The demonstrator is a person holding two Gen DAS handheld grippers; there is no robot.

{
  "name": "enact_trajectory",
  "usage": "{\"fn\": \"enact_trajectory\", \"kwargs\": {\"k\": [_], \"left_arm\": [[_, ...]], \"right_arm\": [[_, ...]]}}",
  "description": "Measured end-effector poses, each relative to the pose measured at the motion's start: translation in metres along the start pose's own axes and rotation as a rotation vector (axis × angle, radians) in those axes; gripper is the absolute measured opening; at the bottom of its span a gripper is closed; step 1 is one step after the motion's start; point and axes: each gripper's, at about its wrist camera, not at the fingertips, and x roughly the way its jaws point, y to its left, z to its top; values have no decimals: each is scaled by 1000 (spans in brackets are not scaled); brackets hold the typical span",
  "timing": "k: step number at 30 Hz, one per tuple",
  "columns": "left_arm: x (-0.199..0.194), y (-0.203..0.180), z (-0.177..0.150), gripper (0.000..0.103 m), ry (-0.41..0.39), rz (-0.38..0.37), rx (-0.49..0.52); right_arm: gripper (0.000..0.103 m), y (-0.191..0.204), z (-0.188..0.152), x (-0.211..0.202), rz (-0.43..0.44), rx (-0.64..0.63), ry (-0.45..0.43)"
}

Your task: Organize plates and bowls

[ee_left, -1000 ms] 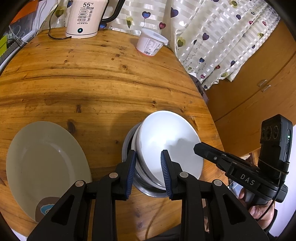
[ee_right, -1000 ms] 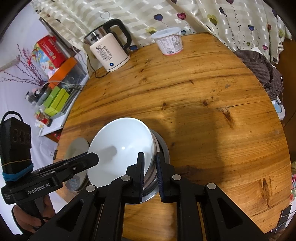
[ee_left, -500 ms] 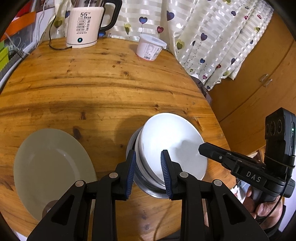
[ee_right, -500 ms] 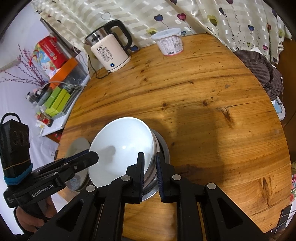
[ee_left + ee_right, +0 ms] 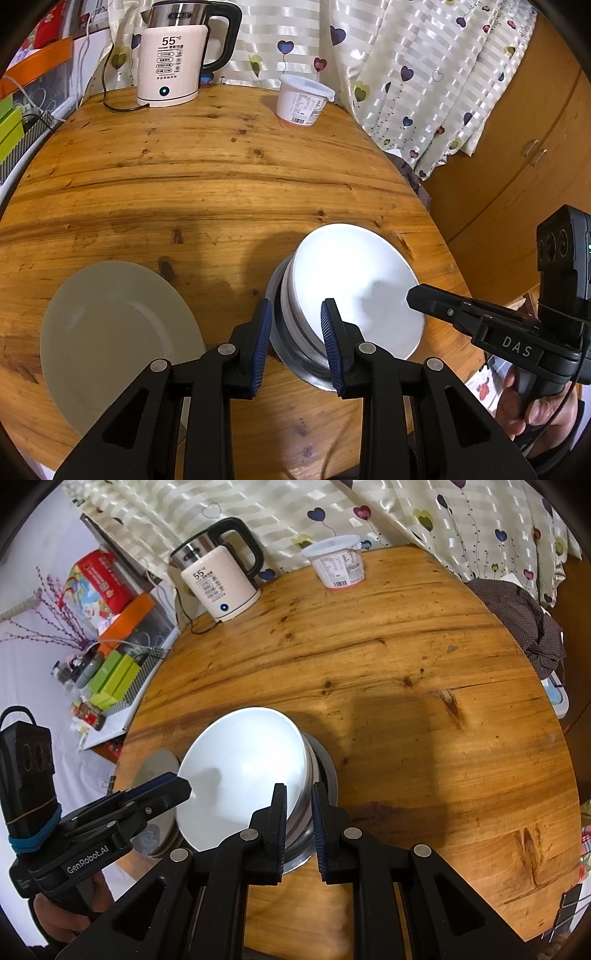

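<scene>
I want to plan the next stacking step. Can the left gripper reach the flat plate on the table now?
Probably not at once: the left gripper straddles the rim of the bowl stack. Once freed, the plate lies uncovered just to its left, nothing between.
</scene>
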Motion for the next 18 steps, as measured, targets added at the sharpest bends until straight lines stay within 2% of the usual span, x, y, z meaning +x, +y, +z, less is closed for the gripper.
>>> {"fn": "enact_trajectory", "kwargs": {"k": [8, 14, 18], "left_arm": [[-1, 7, -4, 29, -1, -26, -17], [10, 4, -6, 29, 34, -74, -15], [11, 1, -5, 29, 30, -64, -4]], "right_arm": [[14, 2, -4, 0, 4, -7, 0], [14, 3, -5, 1, 1, -26, -1], [14, 3, -4, 1, 1, -29, -2]]}}
